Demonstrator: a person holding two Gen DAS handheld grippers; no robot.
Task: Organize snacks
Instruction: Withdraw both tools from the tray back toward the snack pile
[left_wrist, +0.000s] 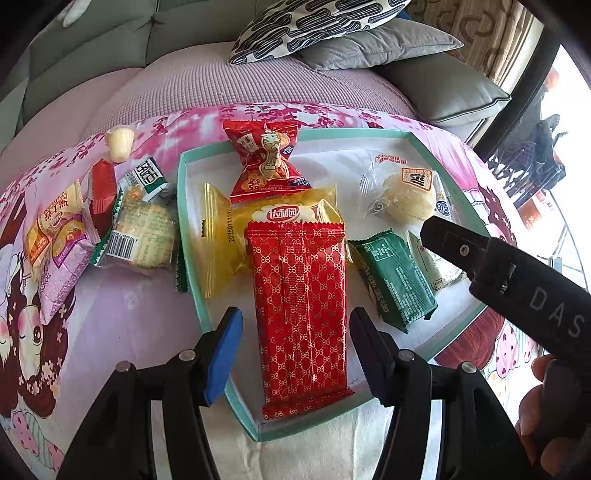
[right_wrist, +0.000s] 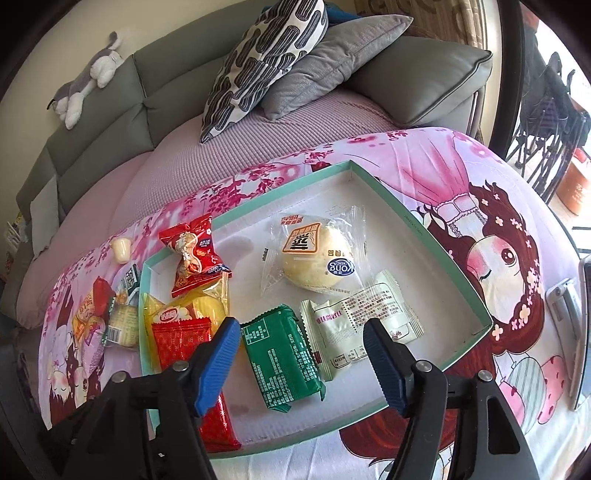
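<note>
Crowding the teal tray between both spread, empty grippers: red packet, green packet, bun

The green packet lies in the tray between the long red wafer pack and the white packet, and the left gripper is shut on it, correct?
Not quite. The left gripper is open, its fingers either side of the red wafer pack, as the left wrist view shows. The green packet does lie in the tray between that pack and the white packet.
</note>
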